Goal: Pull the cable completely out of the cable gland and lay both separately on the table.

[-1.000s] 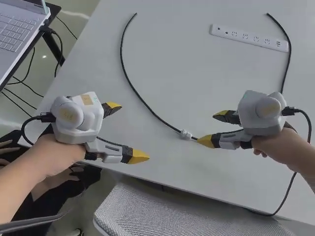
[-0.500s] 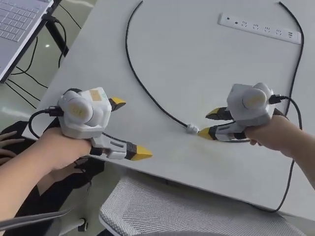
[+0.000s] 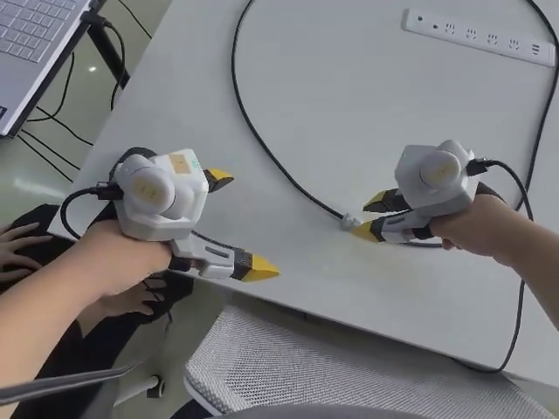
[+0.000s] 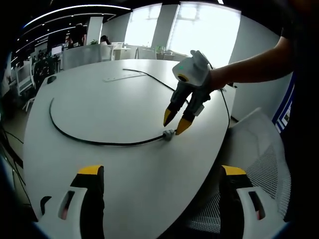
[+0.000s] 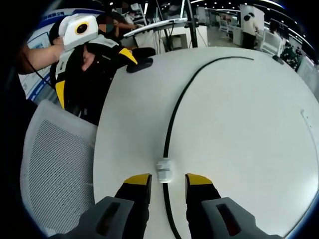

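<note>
1. What's new: the right gripper (image 3: 365, 218) has crept in on the small white plastic cable gland (image 3: 349, 222). A second ago its lower yellow tip sat just beside the gland. Now, in the right gripper view, the gland lies just ahead of the gap between the two tips, with the cable running back between them.
2. Its jaws are apart, one either side of the line, with nothing pinched yet. To me that's lining up for the grab, so the pull hasn't begun.
3. The left gripper (image 3: 244, 225) has barely moved. It hangs at the table's near edge in the lower left of the head view, spread wide and holding nothing. I'd guess it has to come over for the other end of the pull.
4. Nearest thing to a container here is the gland itself. The long thin black cable (image 3: 262, 140) is still threaded through it and curves off to the top of the frame across the white tabletop (image 3: 349, 105).
5. Gland sits right of centre, near the front edge. A white power strip (image 3: 476, 37) lies well apart in the upper right.
</note>
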The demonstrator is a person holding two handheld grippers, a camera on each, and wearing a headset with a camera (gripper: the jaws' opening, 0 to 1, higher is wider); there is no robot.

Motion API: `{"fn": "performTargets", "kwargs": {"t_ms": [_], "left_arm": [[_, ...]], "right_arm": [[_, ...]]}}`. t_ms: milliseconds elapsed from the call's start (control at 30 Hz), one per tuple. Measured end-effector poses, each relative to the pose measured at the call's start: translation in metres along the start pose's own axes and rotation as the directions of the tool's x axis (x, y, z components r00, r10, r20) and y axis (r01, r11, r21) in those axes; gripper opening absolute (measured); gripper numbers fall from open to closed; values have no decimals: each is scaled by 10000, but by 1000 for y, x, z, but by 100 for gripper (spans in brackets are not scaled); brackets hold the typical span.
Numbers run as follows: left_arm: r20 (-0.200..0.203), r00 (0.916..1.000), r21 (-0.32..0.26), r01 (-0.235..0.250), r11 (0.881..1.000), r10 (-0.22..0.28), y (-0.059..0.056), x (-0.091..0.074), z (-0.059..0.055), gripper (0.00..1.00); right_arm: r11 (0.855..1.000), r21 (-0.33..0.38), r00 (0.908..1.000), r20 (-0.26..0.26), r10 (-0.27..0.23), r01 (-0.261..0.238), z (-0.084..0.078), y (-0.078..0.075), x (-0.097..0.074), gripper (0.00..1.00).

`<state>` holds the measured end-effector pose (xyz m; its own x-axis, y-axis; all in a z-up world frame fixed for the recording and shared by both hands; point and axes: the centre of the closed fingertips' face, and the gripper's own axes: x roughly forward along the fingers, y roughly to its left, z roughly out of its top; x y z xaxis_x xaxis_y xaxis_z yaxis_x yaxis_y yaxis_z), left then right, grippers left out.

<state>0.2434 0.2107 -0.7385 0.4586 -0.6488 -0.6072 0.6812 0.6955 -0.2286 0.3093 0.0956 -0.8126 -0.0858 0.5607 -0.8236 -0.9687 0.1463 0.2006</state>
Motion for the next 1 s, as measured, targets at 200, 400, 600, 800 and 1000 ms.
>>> {"fn": "performTargets", "kwargs": {"t_ms": [200,400,600,800,1000], "left_arm": [[-30,10000,18,89,10000,-89,0,0,0,95],[-86,9999,5,135,9999,-135,0,1,-1,95],[-170,9996,38,224,9997,-223,-3,4,-2,94],[-130,9996,54,260,9996,-259,-6,5,0,93],[-270,9990,220,354,9991,-348,-11,8,2,92]], "right_arm": [[9999,-138,9998,-165,81,-83,-1,0,5,17],[9997,-92,9994,-275,225,-228,-3,2,7,13],[9992,-200,9989,-344,332,-339,-3,5,7,9],[9995,-267,9992,-378,146,-156,-2,4,7,8],[9998,-216,9994,-339,21,-28,0,6,3,7]]}}
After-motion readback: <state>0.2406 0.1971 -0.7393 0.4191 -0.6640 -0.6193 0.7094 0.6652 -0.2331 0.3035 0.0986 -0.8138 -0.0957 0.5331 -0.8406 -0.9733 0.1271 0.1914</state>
